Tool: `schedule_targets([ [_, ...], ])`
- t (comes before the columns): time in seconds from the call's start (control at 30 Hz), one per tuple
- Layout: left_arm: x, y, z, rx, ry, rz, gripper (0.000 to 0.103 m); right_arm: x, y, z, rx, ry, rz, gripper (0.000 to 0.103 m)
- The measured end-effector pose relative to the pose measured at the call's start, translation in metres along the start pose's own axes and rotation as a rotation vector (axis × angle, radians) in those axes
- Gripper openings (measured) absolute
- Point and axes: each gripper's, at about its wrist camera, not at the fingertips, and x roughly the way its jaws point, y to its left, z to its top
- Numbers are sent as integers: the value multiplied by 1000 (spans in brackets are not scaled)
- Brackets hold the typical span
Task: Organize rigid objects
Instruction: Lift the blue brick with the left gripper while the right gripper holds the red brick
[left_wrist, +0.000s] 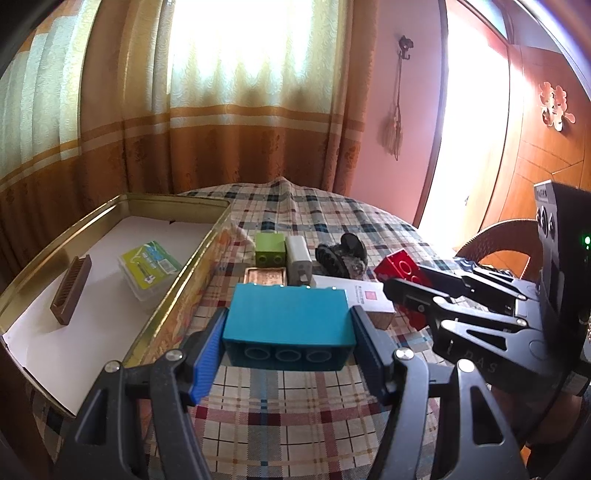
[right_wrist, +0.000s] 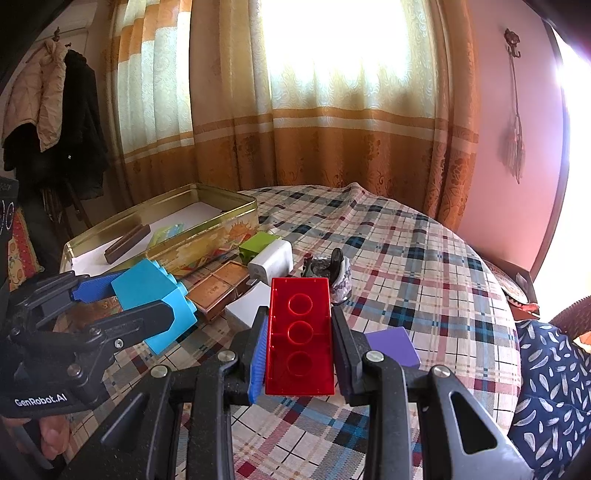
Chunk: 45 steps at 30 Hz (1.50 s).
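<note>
Blue brick (left_wrist: 286, 325), studs hidden and hollow underside facing the camera, sits clamped between the left gripper's (left_wrist: 288, 350) fingers above the plaid tabletop (left_wrist: 295, 406). To its left lies an open gold tin (left_wrist: 192, 266) holding a brown comb (left_wrist: 72, 291) and a clear packet (left_wrist: 149, 273). Beyond the brick are a green brick (left_wrist: 270, 249), a white charger (left_wrist: 300, 258) and a white box (left_wrist: 354, 295).

From the right wrist, the right gripper's (right_wrist: 300, 350) fingers pinch a red brick (right_wrist: 300, 332) by its long sides, over the tabletop. A purple block (right_wrist: 393, 345) rests just right of it.
</note>
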Motion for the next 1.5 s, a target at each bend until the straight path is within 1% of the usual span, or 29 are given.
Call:
schedule_targets([
  [0.77, -10, 4, -2, -17, -47, 4, 65, -3, -1, -1, -9, -21, 7, 34],
  [1.5, -16, 8, -2, -27, -77, 2, 65, -6, 0, 1, -11, -33, 12, 34],
])
